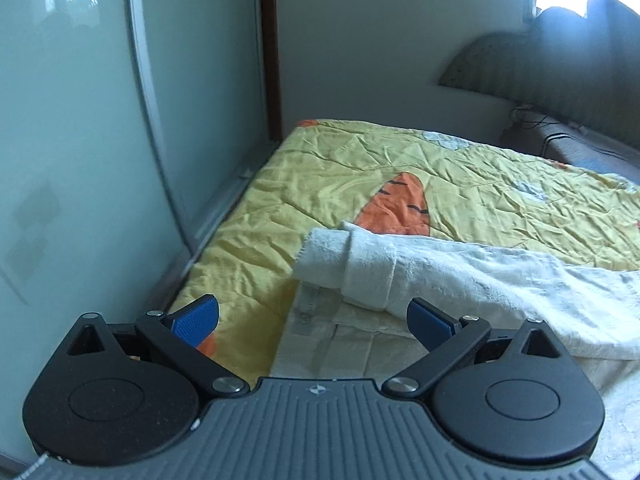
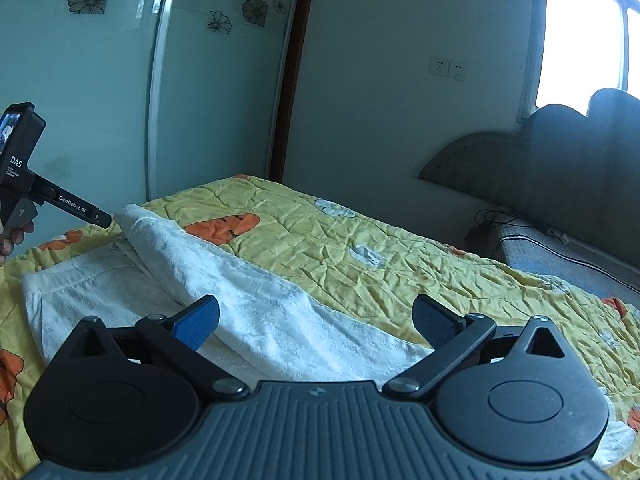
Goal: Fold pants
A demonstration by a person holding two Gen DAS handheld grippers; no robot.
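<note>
Both hand-held grippers, left gripper (image 1: 313,318) and right gripper (image 2: 316,320), gape empty above soft white fleecy pants (image 1: 460,272) (light, floppy); pinch the near hem edge, I judge.

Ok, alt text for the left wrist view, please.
White pants lie on a yellow carrot-print quilt, one leg folded across the rest. The left gripper hovers in front of them, jaws open and empty, with a glass wardrobe door at left.
</note>
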